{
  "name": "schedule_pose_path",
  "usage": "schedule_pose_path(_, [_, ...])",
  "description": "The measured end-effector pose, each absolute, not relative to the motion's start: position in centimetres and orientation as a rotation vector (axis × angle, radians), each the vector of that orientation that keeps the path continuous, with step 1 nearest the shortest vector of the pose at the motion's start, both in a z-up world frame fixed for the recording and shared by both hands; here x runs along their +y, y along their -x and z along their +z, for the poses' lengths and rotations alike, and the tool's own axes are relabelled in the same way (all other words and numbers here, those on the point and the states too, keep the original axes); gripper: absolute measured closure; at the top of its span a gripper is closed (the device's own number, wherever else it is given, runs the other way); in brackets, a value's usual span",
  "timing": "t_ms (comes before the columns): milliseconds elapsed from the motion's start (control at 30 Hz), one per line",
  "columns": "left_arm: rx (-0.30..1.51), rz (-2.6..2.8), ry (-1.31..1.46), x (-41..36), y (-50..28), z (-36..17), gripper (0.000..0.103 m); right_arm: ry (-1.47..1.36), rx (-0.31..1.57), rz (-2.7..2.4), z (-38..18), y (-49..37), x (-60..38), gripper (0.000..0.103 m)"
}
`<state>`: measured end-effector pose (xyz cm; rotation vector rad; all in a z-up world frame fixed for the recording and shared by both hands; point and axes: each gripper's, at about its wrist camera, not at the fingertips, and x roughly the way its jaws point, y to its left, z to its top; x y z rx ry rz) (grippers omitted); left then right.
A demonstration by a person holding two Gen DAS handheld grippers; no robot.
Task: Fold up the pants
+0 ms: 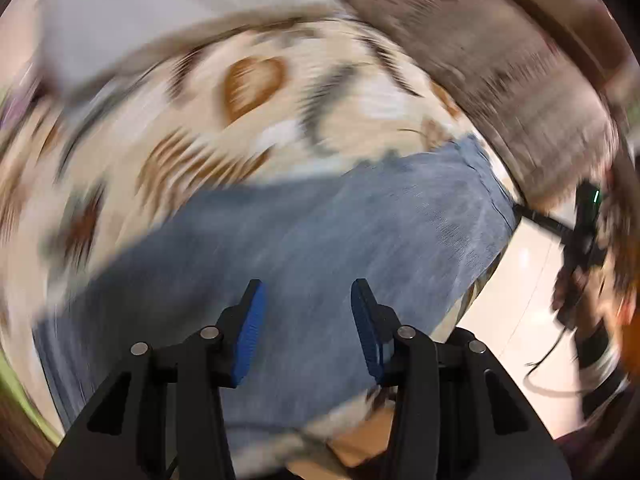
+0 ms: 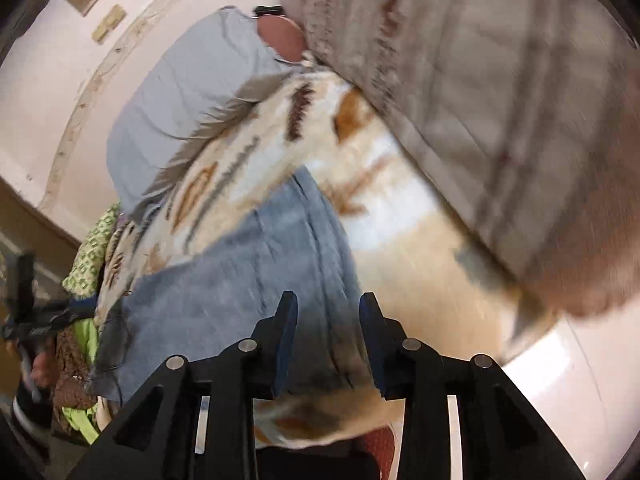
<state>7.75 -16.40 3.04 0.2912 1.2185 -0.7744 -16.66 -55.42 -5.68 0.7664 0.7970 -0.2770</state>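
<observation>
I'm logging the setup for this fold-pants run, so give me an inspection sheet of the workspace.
Surface: patterned blanket in cream, brown and grey covers the bed.
Job's things: blue pants lie flat on the blanket; pictures blurred.
Clutter: grey pillow; brown quilted cover; green patterned cloth at the bed's edge.
Grippers: left gripper and right gripper above the pants, jaws apart, nothing between them.
Cables: dark cable over the floor.
Surroundings: pale glossy floor; pale wall.
</observation>
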Motion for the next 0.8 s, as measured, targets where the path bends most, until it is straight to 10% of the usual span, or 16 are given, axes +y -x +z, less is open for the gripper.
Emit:
schedule_pose_path(367, [1.338, -0.44, 0.074, 0.4, -6.3, -1.1, 0.06, -0.55, 0.867, -0.382, -5.9, 16.2, -53.6, 0.087])
schedule_pose_path(800, [1.308, -0.434, 0.51, 8.5, -5.7, -3.9, 0.047, -0.619, 0.799, -0.034, 0.1, 12.1, -41.2, 0.055])
